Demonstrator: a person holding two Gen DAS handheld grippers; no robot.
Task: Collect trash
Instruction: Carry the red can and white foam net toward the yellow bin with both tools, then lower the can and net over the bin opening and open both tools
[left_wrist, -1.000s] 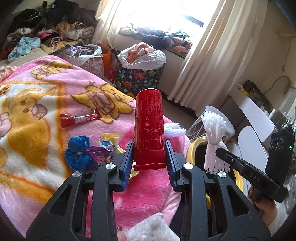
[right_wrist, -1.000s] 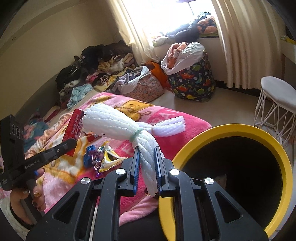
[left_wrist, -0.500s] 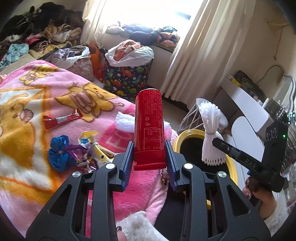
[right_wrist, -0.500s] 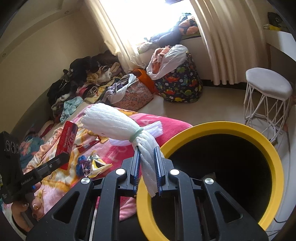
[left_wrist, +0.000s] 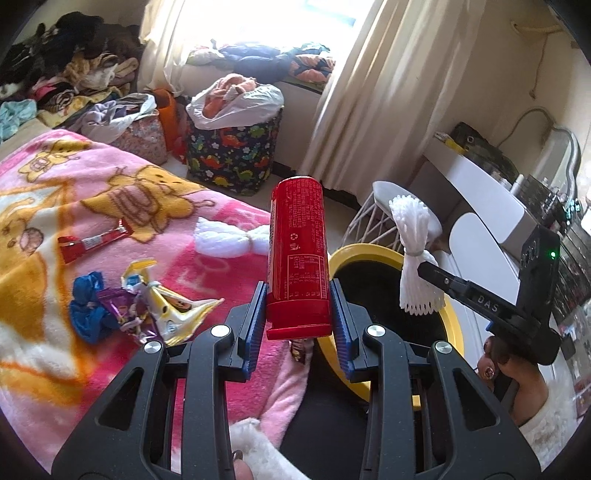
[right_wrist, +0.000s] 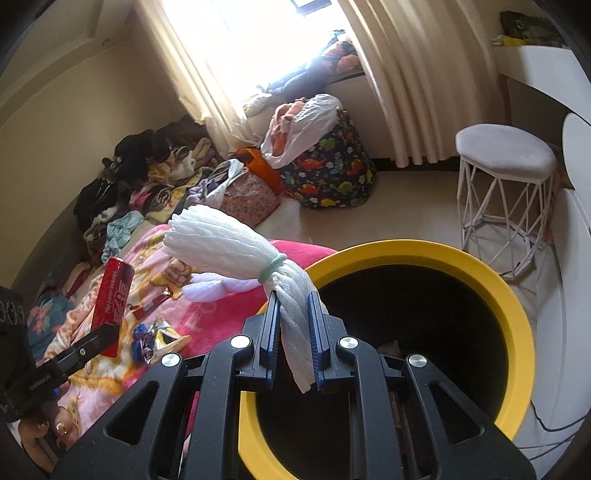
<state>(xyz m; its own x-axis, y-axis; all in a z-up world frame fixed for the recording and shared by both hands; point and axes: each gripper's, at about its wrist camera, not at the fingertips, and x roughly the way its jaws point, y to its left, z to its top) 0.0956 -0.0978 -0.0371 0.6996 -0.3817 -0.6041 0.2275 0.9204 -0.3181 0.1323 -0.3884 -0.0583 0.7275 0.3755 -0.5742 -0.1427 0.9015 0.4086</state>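
Observation:
My left gripper (left_wrist: 298, 317) is shut on a tall red can (left_wrist: 298, 254) and holds it upright by its base, over the edge of the pink blanket (left_wrist: 74, 206). The right gripper (right_wrist: 293, 328) is shut on a white foam net bundle (right_wrist: 236, 243) tied with a green band, just above the near rim of the yellow-rimmed black bin (right_wrist: 517, 325). In the left wrist view the bundle (left_wrist: 415, 254) hangs over that bin (left_wrist: 369, 253). On the blanket lie a second white foam net (left_wrist: 225, 240), a red wrapper (left_wrist: 92, 242) and crumpled blue, purple and yellow wrappers (left_wrist: 136, 306).
A dinosaur-print laundry basket (left_wrist: 236, 155) and bags of clothes stand on the floor beyond the bed. A white wire stool (right_wrist: 506, 184) stands right of the bin, with a white desk (left_wrist: 480, 192) behind. Cream curtains (right_wrist: 413, 77) hang at the window. A person's hand (left_wrist: 517, 380) holds the right gripper.
Both grippers have swung to the right, away from the bed. The bin now fills more of the right wrist view and the foam bundle hangs over its opening. Both grips are unchanged.

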